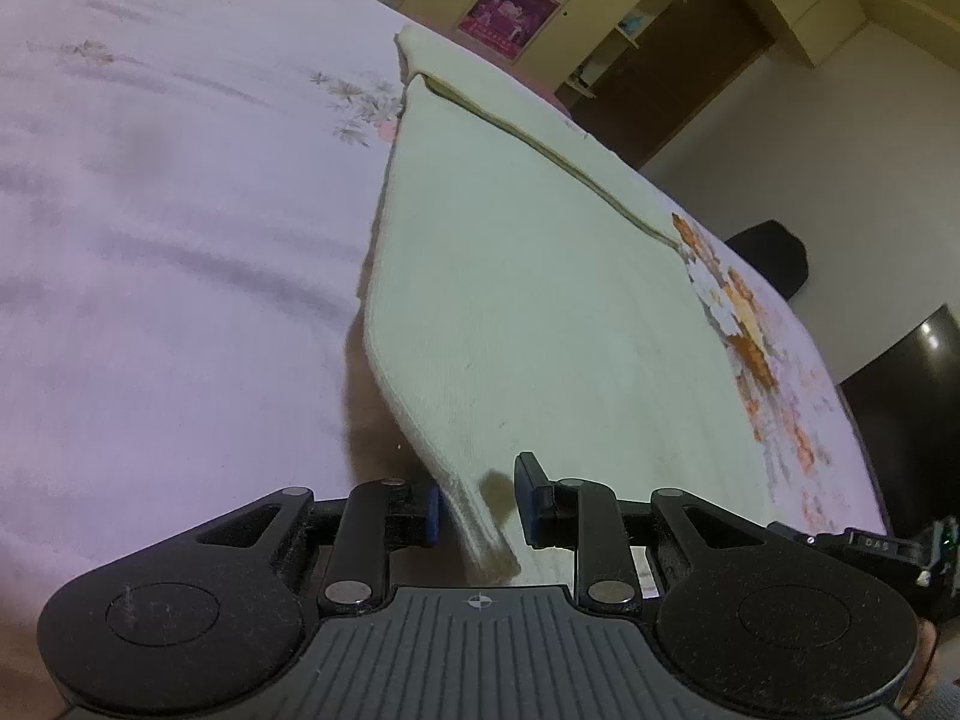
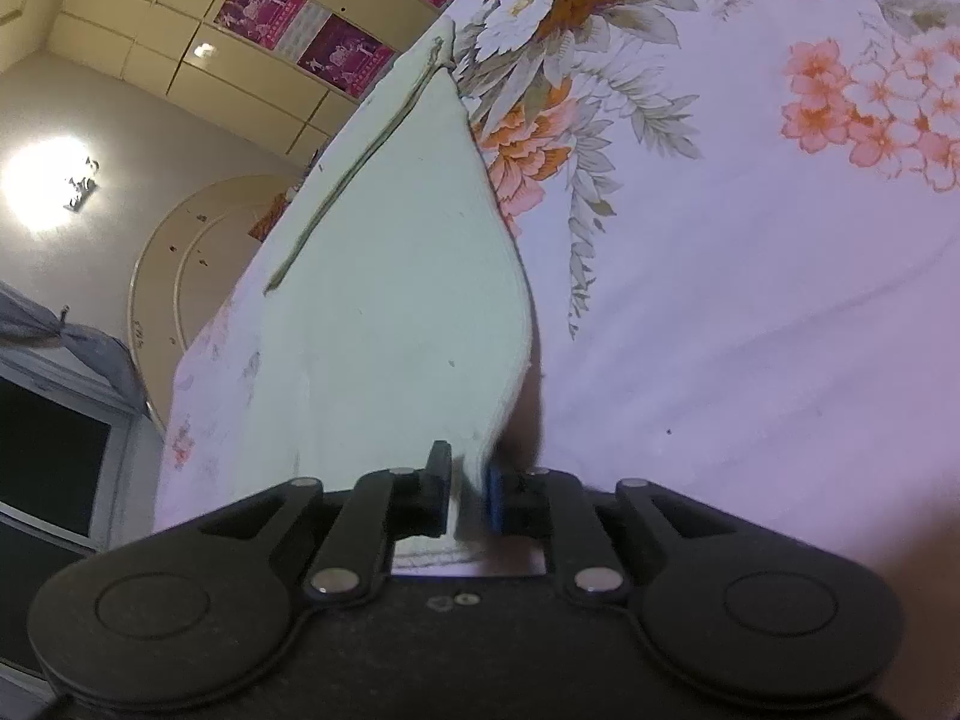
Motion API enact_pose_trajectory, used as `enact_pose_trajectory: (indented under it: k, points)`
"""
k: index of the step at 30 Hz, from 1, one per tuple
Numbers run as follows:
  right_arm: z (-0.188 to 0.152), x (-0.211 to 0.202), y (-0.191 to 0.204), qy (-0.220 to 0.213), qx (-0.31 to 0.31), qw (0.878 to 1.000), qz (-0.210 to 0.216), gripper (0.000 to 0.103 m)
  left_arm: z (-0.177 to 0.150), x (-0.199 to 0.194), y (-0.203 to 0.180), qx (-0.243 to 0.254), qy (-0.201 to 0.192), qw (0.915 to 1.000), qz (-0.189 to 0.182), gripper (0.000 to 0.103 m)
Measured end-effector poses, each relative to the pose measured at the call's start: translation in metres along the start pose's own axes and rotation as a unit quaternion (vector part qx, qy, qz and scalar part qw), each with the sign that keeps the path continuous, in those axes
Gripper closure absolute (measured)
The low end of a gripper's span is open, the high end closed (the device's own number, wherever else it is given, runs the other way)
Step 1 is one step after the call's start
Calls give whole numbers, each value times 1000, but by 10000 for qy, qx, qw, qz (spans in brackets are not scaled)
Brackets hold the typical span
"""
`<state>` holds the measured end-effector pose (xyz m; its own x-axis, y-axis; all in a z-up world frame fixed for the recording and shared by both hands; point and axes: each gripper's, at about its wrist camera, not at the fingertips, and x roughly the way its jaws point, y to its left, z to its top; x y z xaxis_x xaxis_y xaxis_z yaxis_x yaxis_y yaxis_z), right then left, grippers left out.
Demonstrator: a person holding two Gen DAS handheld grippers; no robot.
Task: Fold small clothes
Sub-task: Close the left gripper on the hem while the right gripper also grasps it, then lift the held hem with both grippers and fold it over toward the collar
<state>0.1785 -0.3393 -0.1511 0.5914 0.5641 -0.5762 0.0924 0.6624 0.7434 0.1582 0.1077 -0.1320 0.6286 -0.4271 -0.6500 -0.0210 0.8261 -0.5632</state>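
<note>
A pale cream knit garment (image 1: 528,300) lies on the bed, its near edge lifted off the sheet. In the left wrist view my left gripper (image 1: 477,507) has its jaws partly apart with the garment's near corner hanging between them; the cloth touches the left pad only. In the right wrist view my right gripper (image 2: 468,495) is shut on the other near corner of the same garment (image 2: 390,276), which rises from the sheet toward the pads. A dark seam line runs along the garment's far side.
The bed sheet (image 1: 150,240) is pale pink with orange and white flowers (image 2: 540,30). Yellow cabinets with magenta posters (image 1: 510,18) stand beyond the bed. A dark chair (image 1: 774,258) and dark furniture sit past the bed's edge.
</note>
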Motion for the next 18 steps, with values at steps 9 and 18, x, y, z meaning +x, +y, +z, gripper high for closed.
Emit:
enact_pose_trajectory:
  k: [9, 18]
  points:
    - [2, -3, 13, -14, -522, 9985, -157, 98, -8, -18, 17, -550, -545, 9961, -431, 99]
    - [4, -10, -3, 4, -288, 9995, 102, 98, -16, -18, 23, -710, -549, 9958, -191, 99]
